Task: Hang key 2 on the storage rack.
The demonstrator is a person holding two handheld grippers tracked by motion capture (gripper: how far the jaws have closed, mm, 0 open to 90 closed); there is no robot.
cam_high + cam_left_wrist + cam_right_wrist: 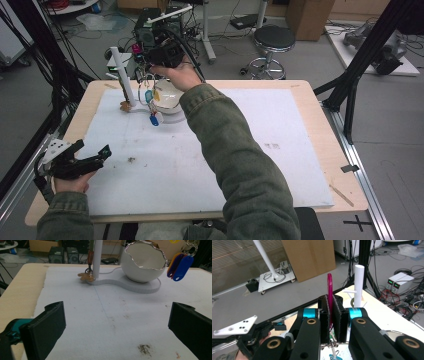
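My right gripper (145, 54) is raised over the far left of the table, shut on a pink carabiner (330, 287) that stands up between its pads. From the carabiner hangs a bunch of keys with yellow and blue tags (151, 102), beside the white bowl (169, 98); the tags (179, 265) dangle to the right of the bowl (145, 262). A white post (122, 75) rises from the same white base, with a brown tag (86, 277) lying at its foot. The post (358, 282) stands just beyond my right jaws. My left gripper (94, 148) rests open and empty at the near left.
A white mat (280, 120) covers the wooden table. A dark stain (143, 348) marks it ahead of the left gripper. Behind the table stand electronics with cables (150, 25) and a stool (272, 40). Black frame struts (360, 60) rise at the right.
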